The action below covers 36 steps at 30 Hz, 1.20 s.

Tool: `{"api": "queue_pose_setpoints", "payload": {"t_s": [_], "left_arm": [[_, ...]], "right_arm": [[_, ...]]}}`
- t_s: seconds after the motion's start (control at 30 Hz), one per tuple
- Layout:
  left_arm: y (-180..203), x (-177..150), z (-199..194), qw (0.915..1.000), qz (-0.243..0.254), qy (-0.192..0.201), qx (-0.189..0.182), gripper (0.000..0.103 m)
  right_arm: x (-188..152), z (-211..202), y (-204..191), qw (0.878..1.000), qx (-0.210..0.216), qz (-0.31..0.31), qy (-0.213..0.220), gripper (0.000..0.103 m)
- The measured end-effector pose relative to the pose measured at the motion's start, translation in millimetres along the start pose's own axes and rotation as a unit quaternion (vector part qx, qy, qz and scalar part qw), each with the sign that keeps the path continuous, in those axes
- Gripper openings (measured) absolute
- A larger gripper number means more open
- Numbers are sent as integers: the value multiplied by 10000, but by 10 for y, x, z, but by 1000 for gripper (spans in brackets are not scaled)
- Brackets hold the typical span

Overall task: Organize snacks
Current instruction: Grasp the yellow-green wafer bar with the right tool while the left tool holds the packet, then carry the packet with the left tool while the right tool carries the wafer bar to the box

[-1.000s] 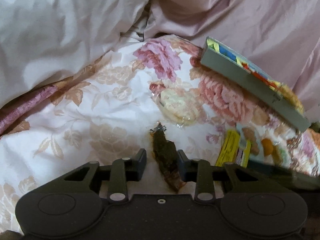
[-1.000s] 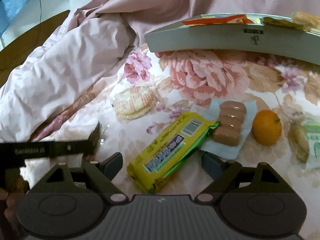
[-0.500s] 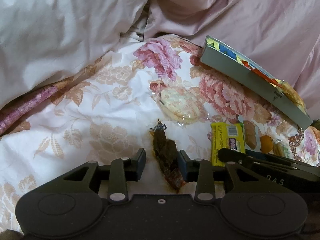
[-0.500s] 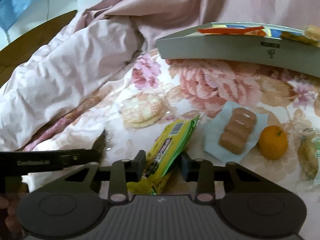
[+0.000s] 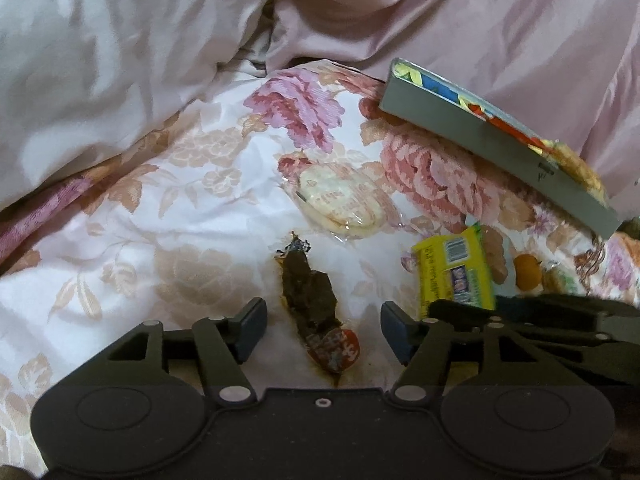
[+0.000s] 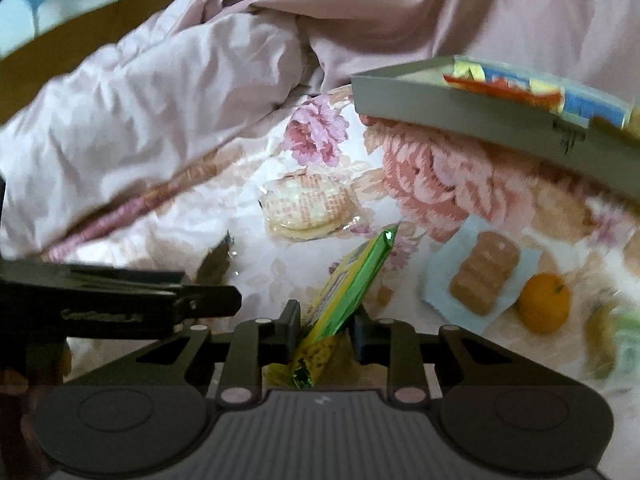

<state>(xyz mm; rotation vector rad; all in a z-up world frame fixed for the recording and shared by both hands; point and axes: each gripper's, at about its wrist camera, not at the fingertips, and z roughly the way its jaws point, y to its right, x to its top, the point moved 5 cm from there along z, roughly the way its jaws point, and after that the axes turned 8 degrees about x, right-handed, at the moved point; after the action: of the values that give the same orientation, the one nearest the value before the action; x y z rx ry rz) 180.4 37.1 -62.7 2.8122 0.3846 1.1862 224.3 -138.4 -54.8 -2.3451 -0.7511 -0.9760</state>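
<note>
A dark brown snack packet point(image 5: 310, 296) with a red end lies on the floral bedspread. My left gripper point(image 5: 323, 330) is open, its fingers on either side of the packet and not touching it. My right gripper point(image 6: 326, 332) is shut on the yellow-green snack bar packet point(image 6: 348, 280), which sticks up tilted out of the jaws. The same packet point(image 5: 452, 272) shows at the right of the left wrist view, lifted off the cloth. A grey tray point(image 6: 480, 120) holding colourful snack packs rests at the back right.
A round wafer in clear wrap point(image 6: 308, 208) lies mid-bed. To the right are brown cakes on a pale blue wrapper point(image 6: 484, 276), an orange point(image 6: 544, 304) and a blurred green packet point(image 6: 612, 340). A rumpled pink duvet point(image 5: 120, 60) rises behind and at left.
My left gripper has opened and let go of the brown packet. My right gripper went from open to shut on the yellow-green packet and lifted it, tilting it upright.
</note>
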Motion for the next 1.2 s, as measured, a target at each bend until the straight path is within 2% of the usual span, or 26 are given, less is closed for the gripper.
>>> {"api": "queue_pose_setpoints", "payload": {"t_s": [0.13,0.27,0.4,0.7,0.8,0.87,1.17,1.2], "left_arm": [[80,-36,6,9992,349,70,195,61],[94,-49,-3,9986,443,118,255,53],[87,-50,-19,9990,376,160,190,50],[184,-89,-49,9979,579,265,70,46],[175,-94,-61,9980,551,298,62,46],[173,-95,-65,9981,515,322,61,45],[180,-89,-83,9980,483,411,43,44],[178,-93,-89,9979,479,438,56,27]], "right_arm": [[-39,-107,-133,9968,-452,-659,-68,26],[-64,-117,-223,9937,-561,-965,-72,26],[-69,-102,-238,9941,-487,-964,-54,25],[-99,-16,-205,9958,-442,-798,-81,25],[-104,-46,-255,9937,-520,-988,-23,22],[-102,-65,-294,9911,-649,-1164,26,17],[-83,-92,-290,9864,-908,-1362,140,13],[-76,-100,-286,9854,-965,-1393,173,13]]}}
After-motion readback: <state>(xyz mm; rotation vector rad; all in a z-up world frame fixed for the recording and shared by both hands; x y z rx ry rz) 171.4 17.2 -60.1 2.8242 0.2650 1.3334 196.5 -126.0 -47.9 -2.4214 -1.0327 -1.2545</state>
